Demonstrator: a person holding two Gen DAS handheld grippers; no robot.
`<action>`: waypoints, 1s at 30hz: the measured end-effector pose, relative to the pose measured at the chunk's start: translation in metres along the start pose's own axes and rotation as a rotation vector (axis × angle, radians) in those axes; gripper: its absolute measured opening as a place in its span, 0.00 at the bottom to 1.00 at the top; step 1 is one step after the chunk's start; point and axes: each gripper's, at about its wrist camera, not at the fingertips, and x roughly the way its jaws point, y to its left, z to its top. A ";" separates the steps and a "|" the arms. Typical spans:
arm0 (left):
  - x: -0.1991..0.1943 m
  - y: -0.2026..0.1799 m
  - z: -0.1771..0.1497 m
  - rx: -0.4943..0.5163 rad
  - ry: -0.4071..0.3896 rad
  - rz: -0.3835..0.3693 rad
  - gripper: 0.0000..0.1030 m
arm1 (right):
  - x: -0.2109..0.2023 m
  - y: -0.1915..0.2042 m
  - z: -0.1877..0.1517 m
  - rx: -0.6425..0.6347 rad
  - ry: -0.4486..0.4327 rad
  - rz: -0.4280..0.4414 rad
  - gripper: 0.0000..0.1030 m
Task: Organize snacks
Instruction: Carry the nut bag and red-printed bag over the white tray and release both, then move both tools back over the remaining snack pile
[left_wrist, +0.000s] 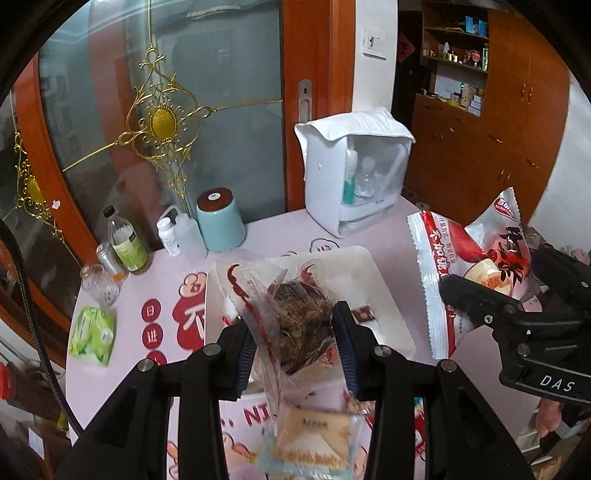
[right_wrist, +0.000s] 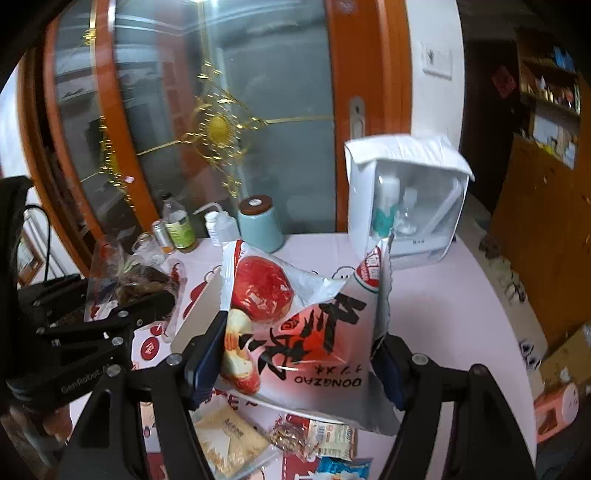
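- A clear snack bag with dark, shredded contents is clamped between the blue pads of the left hand-held gripper, held in the air above a white tray.
- A red-and-white apple-chip bag is clamped in the right hand-held gripper, held in the air just right of the tray; its printed lettering reads upside down in the right wrist view.
- In the left wrist view the two bags hang side by side, near each other but apart.
- The tray lies on a pink tabletop printed with red characters; a small dark packet rests on its near right part.
- More snacks lie loose on the tabletop below the grippers: a clear cracker pack, a nut bar and a blue packet at the frame's lower edge.
- Judgement: the step in hand is carrying both bags to the tray. To do it well, lower each bag flat onto a bare part of the tray, one at a time, so they do not collide or cover the dark packet, and open the pads only once the bag rests on the tray.
- Further back stand a teal canister, bottles, a white box and, at the left, a green tissue pack.
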 end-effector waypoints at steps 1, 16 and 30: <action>0.007 0.002 0.002 -0.004 -0.001 0.006 0.38 | 0.009 -0.001 0.000 0.001 0.011 -0.005 0.70; 0.095 0.026 -0.003 -0.111 0.095 0.036 0.87 | 0.068 -0.024 -0.022 0.046 0.120 -0.019 0.91; 0.057 0.029 -0.029 -0.113 0.088 0.057 0.87 | 0.026 -0.028 -0.051 0.024 0.131 0.016 0.91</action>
